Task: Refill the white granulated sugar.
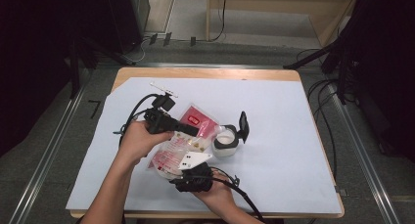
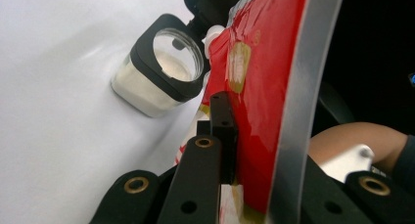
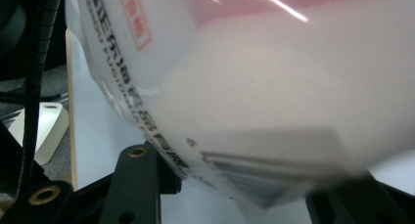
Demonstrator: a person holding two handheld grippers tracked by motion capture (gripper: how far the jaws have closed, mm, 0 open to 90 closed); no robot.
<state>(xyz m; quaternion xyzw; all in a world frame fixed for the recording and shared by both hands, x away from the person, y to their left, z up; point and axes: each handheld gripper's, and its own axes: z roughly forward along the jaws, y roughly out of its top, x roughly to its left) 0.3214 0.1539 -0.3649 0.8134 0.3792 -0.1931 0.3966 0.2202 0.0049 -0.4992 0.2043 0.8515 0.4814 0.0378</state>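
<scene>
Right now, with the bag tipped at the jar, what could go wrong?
1. The bag is held over the open jar, its corner at the rim. If it drifts, white powder may spill onto the sheet.
2. The left gripper pinches only the bag's edge, so the film could slip out.
3. The jar already looks well filled in the left gripper view, so more pouring might overflow it.
4. The right gripper props the bag's bottom, and a jerk could knock the jar.

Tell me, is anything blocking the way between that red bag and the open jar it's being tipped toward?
Nothing visible does. The red bag, held between both grippers, has its torn corner right beside the jar, whose mouth is open with the black lid flipped back. The left gripper is clamped on the bag's edge.
</scene>
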